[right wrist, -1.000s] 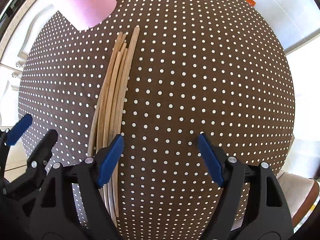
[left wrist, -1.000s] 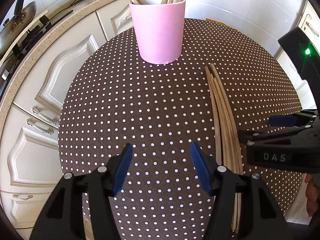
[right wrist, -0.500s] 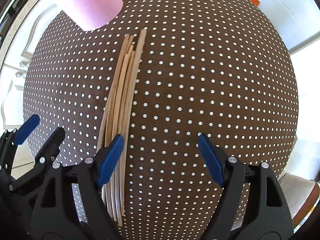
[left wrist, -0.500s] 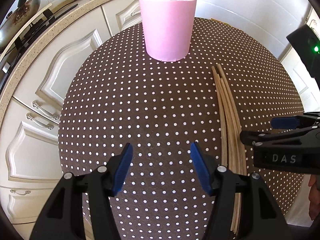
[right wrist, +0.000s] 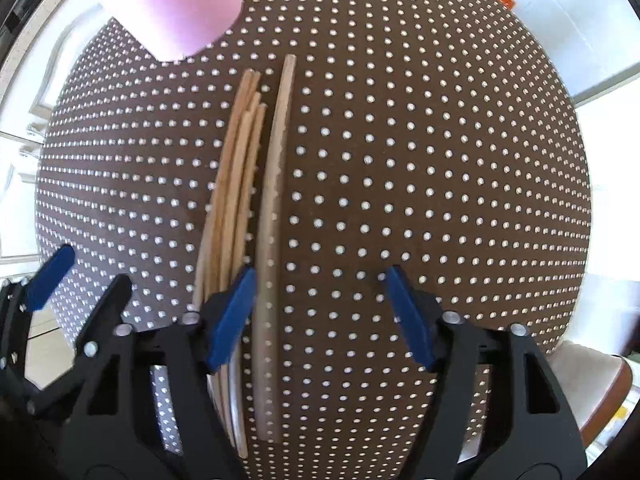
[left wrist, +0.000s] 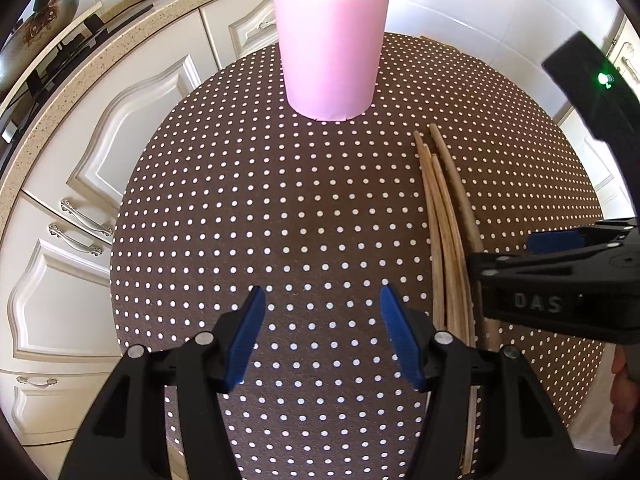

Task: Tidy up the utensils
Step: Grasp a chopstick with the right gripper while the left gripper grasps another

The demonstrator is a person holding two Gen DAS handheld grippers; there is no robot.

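Right gripper aimed straight down over the sticks on the dotted worktop, fingers released and just now narrowing, left pad wedged between the bundle and one stick split off to its right, that stick inside the gap but not yet pinched. Left gripper parked over bare cloth to the left of the bundle, fingers apart, nothing between them. Risks from here: closing only on the lone stick, thin and smooth, so likely to roll or swivel in the pads and hang tilted on the lift; scraping the cloth with the fingertips if pushed lower, dragging the cloth; nudging the remaining sticks with the left pad and scattering them toward the near edge, where some already seem to overhang. Grip looks set toward the near end rather than the middle, so a long lever sagging at the far tip. Further risk at the cup, far and left of the bundle: pink, upright, already holding several sticks leaning outward, so a newcomer's tip may catch on the rim or on those inside and tip the light cup over. Exact count inside impossible to tell.
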